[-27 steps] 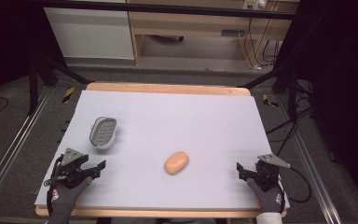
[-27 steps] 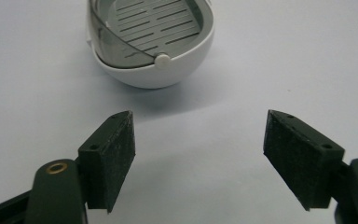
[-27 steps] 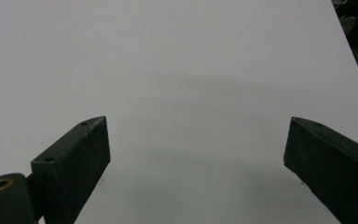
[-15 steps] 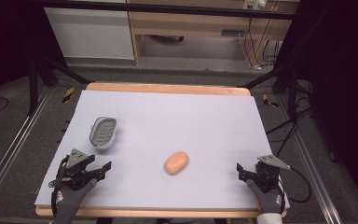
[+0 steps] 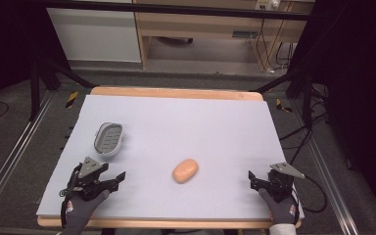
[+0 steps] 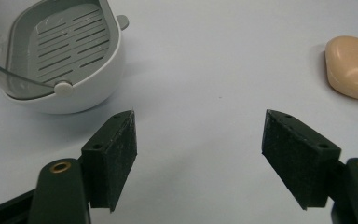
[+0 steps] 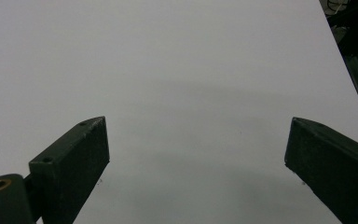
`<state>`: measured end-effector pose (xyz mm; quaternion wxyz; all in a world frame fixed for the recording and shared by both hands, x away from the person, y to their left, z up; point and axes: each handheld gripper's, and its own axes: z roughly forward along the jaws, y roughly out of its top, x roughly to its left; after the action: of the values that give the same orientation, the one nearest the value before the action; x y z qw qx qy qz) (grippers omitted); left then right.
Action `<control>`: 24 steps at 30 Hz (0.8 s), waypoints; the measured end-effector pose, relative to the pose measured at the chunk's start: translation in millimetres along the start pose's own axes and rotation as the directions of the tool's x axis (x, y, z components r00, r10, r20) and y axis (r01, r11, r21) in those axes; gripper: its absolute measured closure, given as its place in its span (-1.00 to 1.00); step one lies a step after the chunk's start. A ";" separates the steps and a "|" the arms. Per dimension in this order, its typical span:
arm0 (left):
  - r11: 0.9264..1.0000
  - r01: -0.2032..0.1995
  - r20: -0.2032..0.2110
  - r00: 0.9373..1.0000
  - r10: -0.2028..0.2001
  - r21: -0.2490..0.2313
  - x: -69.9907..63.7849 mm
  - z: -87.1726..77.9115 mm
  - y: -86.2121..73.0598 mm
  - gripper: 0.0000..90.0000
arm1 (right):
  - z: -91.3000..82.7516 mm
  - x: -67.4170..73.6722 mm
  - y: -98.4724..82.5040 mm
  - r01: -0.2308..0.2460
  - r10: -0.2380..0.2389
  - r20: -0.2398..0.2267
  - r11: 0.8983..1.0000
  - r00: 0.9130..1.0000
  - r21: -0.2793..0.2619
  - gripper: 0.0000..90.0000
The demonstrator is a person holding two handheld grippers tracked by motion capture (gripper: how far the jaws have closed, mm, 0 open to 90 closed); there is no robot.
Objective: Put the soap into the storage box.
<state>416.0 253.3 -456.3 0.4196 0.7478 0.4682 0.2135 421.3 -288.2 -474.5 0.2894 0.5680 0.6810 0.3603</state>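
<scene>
The table (image 5: 176,93), a wooden top under a pale lavender-grey mat (image 5: 186,127), took up the middle of the high view, with dark floor and cabling around it and a light cabinet beyond its far edge.

On the mat's left half sat a soap dish (image 5: 108,138), a white oval tub with a grey slotted insert. It stood upright and held nothing. In the left gripper view the soap dish (image 6: 56,56) lay up and to the left of the jaws, just beyond the left jaw's tip but apart from it.

Near the mat's centre, a little toward the person, lay a peach-coloured bar of soap (image 5: 185,170). It rested flat on the mat, well apart from the dish and touching nothing else. The left gripper view caught the soap (image 6: 353,66) at its right edge, beyond the right jaw.

The left gripper (image 5: 115,178), held in a gloved hand (image 5: 81,208), hovered at the mat's near left corner, below the dish and to the left of the soap. Its jaws stood wide apart with bare mat between them.

The right gripper (image 5: 252,179), in the other gloved hand (image 5: 281,210), sat at the near right corner, well apart from the soap. Its jaws were likewise spread wide, gripping nothing.
</scene>
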 end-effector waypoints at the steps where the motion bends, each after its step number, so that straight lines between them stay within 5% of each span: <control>1: 1.000 -0.001 0.001 1.000 0.001 0.000 -2.3 0.7 1.1 -0.43 | 0.4 0.2 0.1 0.003 -0.003 0.000 1.000 1.000 0.001 -0.85; 24: 0.998 -0.053 0.044 0.998 0.054 -0.032 -25.0 3.7 29.3 -0.45 | -0.1 2.5 0.4 0.003 -0.002 -0.011 1.000 1.000 0.006 -0.86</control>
<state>422.1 223.6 -432.2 0.4356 0.7580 0.4352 0.2150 421.0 -285.8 -474.0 0.2847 0.5660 0.6843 0.3610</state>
